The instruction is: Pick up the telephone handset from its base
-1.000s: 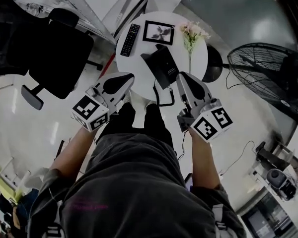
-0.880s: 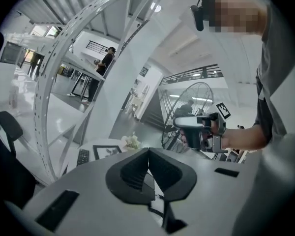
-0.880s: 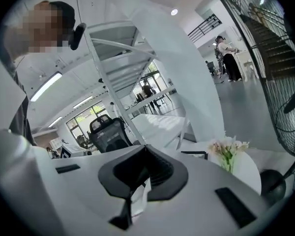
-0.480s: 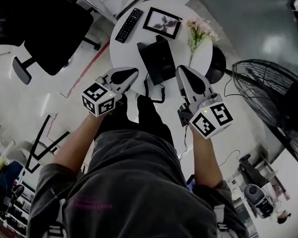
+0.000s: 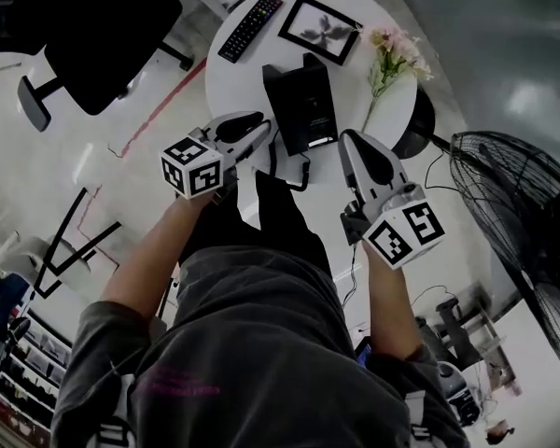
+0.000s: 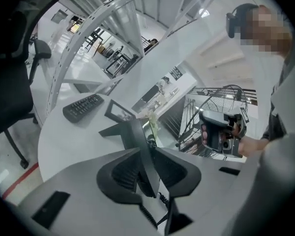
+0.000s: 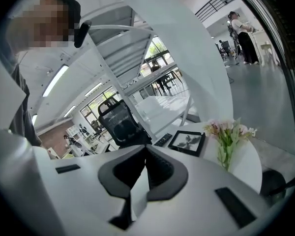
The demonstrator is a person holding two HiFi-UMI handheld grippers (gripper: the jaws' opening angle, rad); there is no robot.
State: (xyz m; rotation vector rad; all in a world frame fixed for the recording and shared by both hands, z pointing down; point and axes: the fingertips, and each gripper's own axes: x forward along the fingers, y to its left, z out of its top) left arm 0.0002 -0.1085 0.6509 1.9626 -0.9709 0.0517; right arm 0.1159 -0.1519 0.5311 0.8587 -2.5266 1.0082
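Telephone handset (image 5: 278, 101): lying on its base (image 5: 315, 115) on the round white bench (image 5: 231, 77), as the head view is showing.
Left claw (image 5: 259, 122): hovering just beside the telephone's left edge.
Right claw (image 5: 347, 139): hanging near the base's right corner.
Bench neighbours: remote (image 5: 250, 15), picture frame (image 5: 319, 29) and flowers (image 5: 392, 49) are sitting beyond the telephone.
Left gripper view: claw is standing partway wide, having just been opening. The telephone's dark edge is showing in the gap, pads not pressing it, and a coiled cord (image 6: 147, 216) is trailing below.
Right gripper view: claw is sitting drawn together, gripping nothing, with frame and flowers ahead.
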